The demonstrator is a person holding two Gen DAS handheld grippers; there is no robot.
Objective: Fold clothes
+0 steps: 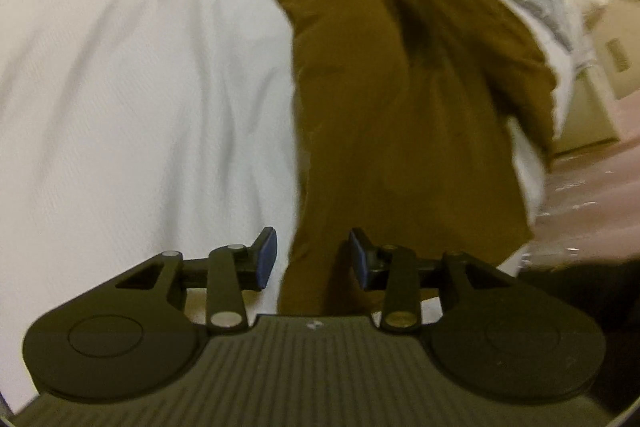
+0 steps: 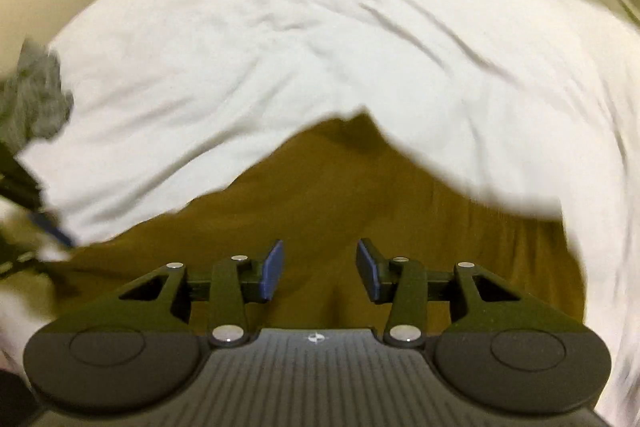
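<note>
Left wrist view: the left gripper hangs spread and empty over the near end of the brown garment, which lies stretched along the white bedsheet. Looks like the reach-for-an-edge step; next comes a pinch on the hem.

Right wrist view: the right gripper, spread too, hovers above the brown garment. A grey cloth sits far left. No containers visible.
</note>
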